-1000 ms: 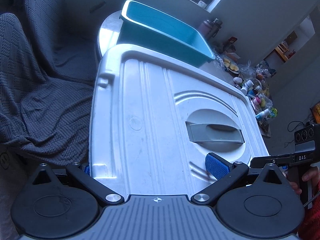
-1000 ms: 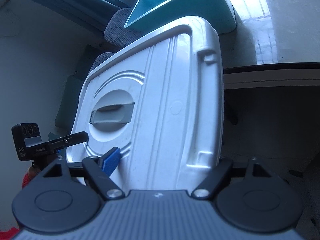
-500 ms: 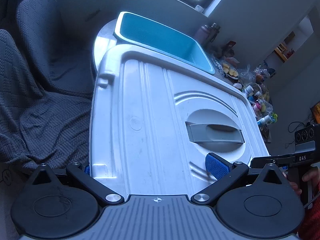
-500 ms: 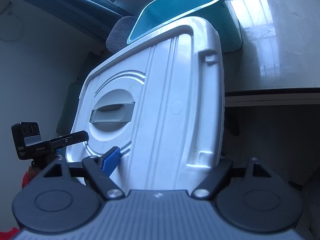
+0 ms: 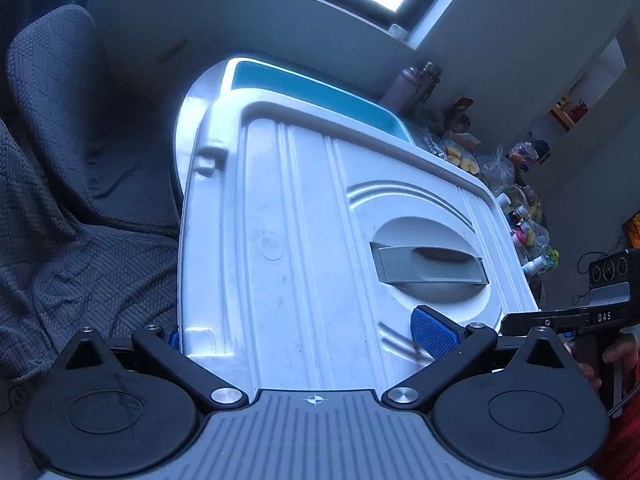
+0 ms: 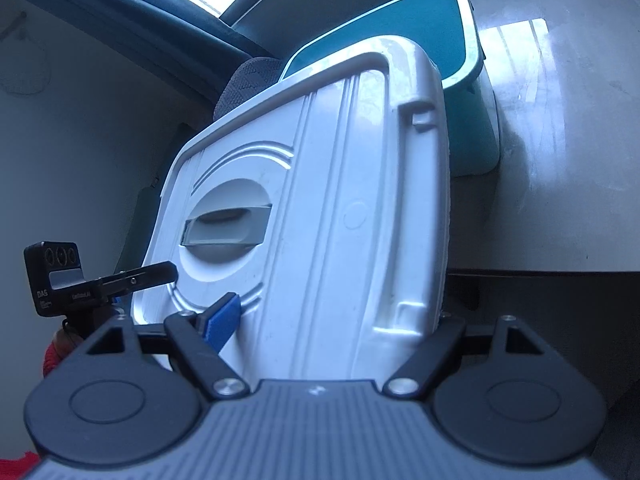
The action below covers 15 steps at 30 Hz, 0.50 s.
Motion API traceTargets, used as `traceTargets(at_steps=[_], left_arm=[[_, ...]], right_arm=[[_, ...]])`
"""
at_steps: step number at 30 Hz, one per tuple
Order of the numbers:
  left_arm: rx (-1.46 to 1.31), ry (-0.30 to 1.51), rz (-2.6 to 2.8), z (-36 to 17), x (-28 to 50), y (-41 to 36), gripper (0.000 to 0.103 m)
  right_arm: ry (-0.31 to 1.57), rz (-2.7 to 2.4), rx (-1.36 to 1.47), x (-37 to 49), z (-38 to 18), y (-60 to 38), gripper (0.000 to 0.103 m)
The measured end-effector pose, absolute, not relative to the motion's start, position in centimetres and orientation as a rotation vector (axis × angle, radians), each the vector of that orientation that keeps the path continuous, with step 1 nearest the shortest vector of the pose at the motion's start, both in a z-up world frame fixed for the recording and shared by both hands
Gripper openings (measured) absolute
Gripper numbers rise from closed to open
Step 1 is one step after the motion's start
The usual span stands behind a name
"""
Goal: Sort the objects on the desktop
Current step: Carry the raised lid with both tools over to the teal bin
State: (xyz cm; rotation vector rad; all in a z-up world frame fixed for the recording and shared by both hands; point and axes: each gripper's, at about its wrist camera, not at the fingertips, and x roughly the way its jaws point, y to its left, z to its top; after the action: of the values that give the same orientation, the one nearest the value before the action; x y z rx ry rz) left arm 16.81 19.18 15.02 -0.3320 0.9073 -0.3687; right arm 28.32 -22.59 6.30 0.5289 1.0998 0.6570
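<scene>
The left gripper (image 5: 304, 336) is clamped across a white lid (image 5: 320, 240), one blue pad (image 5: 434, 332) at 3 o'clock. The right gripper (image 6: 332, 320) is likewise closed on its near edge, its pad (image 6: 222, 320) at 9 o'clock.

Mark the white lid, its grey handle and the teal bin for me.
white lid (image 5: 304, 248), left wrist view, on its ribbed flat top.
grey handle (image 5: 430, 266), left wrist view, on the middle of the grip.
teal bin (image 6: 424, 36), right wrist view, on its inner wall.
</scene>
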Motion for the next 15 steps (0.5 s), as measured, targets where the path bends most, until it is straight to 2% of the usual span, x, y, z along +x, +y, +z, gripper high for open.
traceTargets(at_steps=[15], left_arm=[[-0.348,0.898,-0.341,16.1,22.8,18.7,0.103]], right_arm=[[1.093,0.680,0.507,34.1,6.3,-22.4,0.081]])
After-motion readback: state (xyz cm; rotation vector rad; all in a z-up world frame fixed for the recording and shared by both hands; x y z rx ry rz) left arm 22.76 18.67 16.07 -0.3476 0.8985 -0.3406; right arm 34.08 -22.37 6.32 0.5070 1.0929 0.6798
